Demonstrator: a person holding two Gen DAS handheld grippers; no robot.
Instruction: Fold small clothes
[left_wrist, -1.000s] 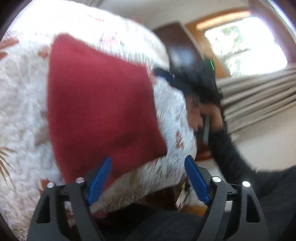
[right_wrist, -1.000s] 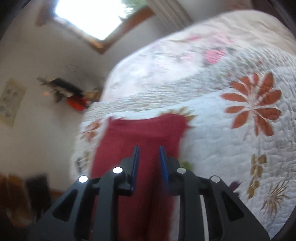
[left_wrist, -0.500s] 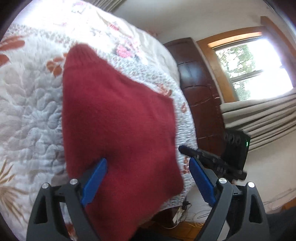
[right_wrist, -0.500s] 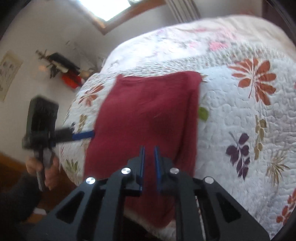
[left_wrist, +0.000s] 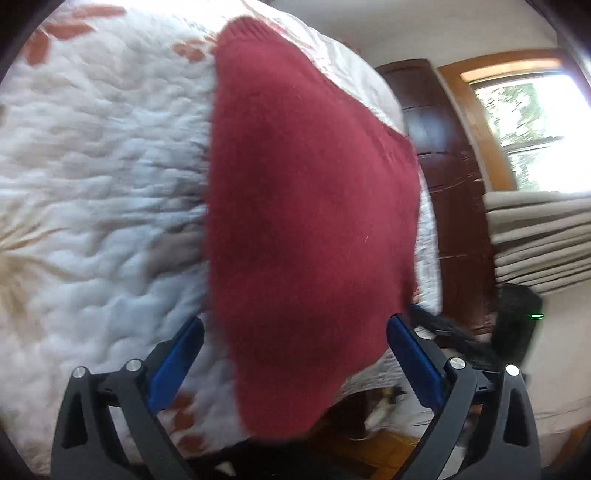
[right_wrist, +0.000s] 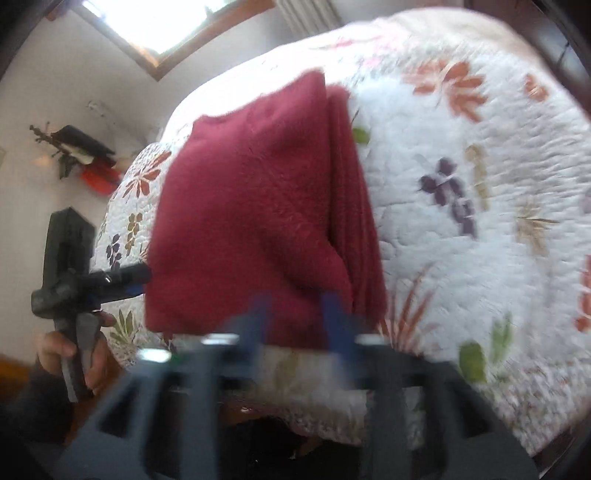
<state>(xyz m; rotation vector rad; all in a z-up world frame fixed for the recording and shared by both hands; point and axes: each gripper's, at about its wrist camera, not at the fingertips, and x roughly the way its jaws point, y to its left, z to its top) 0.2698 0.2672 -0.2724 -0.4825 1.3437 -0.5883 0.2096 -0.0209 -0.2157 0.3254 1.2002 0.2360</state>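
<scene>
A dark red knitted garment (left_wrist: 310, 221) lies folded on the floral quilt (left_wrist: 103, 192), near the bed's front edge. In the right wrist view the garment (right_wrist: 251, 206) shows a folded layer along its right side. My left gripper (left_wrist: 295, 354) is open wide, its blue pads on either side of the garment's near end, with nothing pinched. The same left gripper (right_wrist: 129, 278), held by a hand (right_wrist: 62, 350), touches the garment's left edge. My right gripper (right_wrist: 297, 317) is motion-blurred at the garment's near edge, its fingers apart.
The quilt (right_wrist: 480, 221) covers the whole bed and drops off at the front. A dark wooden cabinet (left_wrist: 450, 177), a window (left_wrist: 535, 122) and beige curtains (left_wrist: 539, 240) stand to the right. A wall shelf with dark objects (right_wrist: 77, 147) hangs at the left.
The right gripper's fingers have spread apart from nearly shut. The left gripper has come closer, now straddling the garment's near end. The garment stays folded on the quilt.
</scene>
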